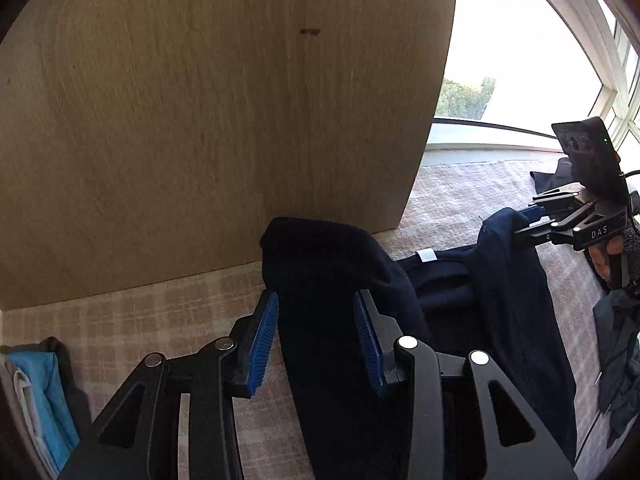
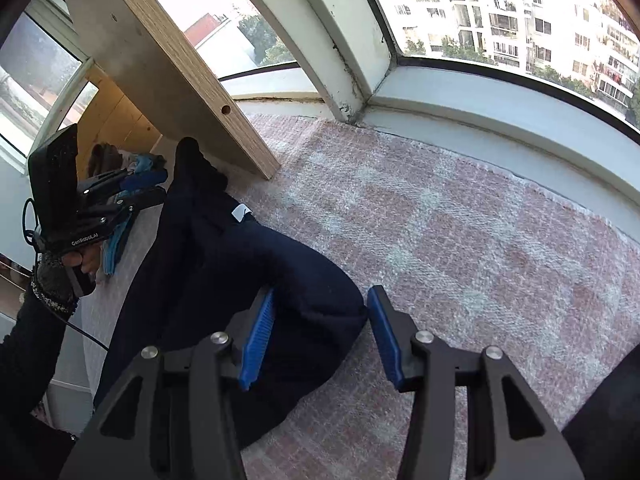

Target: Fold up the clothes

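A dark navy garment point(image 1: 332, 360) lies bunched on the pink plaid cover point(image 1: 180, 312); a white tag point(image 1: 426, 256) shows on it. My left gripper point(image 1: 316, 296) grips a thick fold of it, which rises above the blue pads point(image 1: 262, 344). In the right wrist view that same gripper point(image 2: 160, 188) holds a raised peak of cloth by the wooden panel. My right gripper point(image 2: 322, 292) is closed on another thick bunch of the navy garment point(image 2: 224, 264). Seen from the left wrist, the right gripper point(image 1: 524, 220) lifts that end into a peak. A gloved hand point(image 2: 52, 276) holds the left tool.
An upright wooden panel point(image 1: 200, 120) stands just behind the garment. Folded blue and grey clothes point(image 1: 36, 392) sit at the near left. Another dark garment point(image 1: 616, 340) lies at the right. A window sill point(image 2: 480, 112) borders the plaid cover point(image 2: 440, 220).
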### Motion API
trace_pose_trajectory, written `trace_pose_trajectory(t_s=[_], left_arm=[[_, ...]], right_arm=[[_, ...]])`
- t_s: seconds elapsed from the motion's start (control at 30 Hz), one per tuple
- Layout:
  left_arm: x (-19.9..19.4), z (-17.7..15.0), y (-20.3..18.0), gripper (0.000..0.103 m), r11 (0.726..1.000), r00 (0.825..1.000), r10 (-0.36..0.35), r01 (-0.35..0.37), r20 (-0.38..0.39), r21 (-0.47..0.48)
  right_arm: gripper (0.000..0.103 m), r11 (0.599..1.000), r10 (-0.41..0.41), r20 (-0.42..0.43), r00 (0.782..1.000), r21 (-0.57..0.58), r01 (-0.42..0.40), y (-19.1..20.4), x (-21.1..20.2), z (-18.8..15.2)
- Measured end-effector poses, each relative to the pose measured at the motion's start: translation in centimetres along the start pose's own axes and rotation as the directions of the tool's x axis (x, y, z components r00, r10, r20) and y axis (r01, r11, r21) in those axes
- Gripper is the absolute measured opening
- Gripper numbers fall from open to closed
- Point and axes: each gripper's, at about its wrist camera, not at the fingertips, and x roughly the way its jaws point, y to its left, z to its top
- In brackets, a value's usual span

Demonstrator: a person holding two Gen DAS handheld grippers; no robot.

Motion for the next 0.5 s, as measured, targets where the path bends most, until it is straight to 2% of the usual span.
trace_pose_trajectory(t_s=[0.03,0.07,0.13,0.17,0.2,0.27,0.3,0.37,0.5], left_arm=[[0.4,-0.1,0.0,0.037,1.0,1.0,0.005,-0.005,-0.004,0.009],[0.8,-0.1,0.0,0.037,1.0,1.0,0.01,-0.01,-0.008,0.019],[0.1,-0.1,-0.8,0.037,0.995,0.997,0.075,-0.077,0.033,0.067],[-0.7,-0.1,-1.1,0.037,0.995,0.996,0.061,-0.065,0.058,0.073],[-1.6,0.1,-1.5,0.037,0.997,0.996,0.036,-0.042,0.084,0.072],[-2.7,0.7,-2.6,0.037,0.995,0.994,-0.064,0.056,0.092,0.087],[-2.7,1.0,-3.3,0.037,0.989,0.991,-0.117,0.11,0.073,0.096],[-1.9,1.4,-5.2,0.037,0.974,0.984,-0.178,0.173,0.022,0.148],[1.0,1.1,-8.5,0.037,0.947,0.99,-0.124,0.137,-0.064,0.29]], right_arm=[[0.029,1.0,-0.007,0.0,1.0,-0.023,0.007,0.5,0.0,-0.1],[0.025,0.998,-0.016,0.019,1.0,-0.053,0.017,1.1,-0.5,-0.4],[0.017,0.993,-0.033,0.056,0.998,-0.112,0.039,2.4,-1.4,-0.9],[0.015,0.988,-0.042,0.077,0.996,-0.144,0.053,3.1,-1.9,-1.2],[0.013,0.978,-0.06,0.109,0.992,-0.193,0.08,4.0,-2.7,-1.6],[0.013,0.954,-0.077,0.161,0.984,-0.275,0.119,5.7,-3.9,-2.5],[0.013,0.943,-0.078,0.179,0.981,-0.307,0.131,6.4,-4.4,-3.0],[0.013,0.933,-0.067,0.195,0.978,-0.334,0.131,7.2,-5.1,-3.6],[0.013,0.901,-0.089,0.208,0.974,-0.399,0.167,8.1,-6.0,-5.0]])
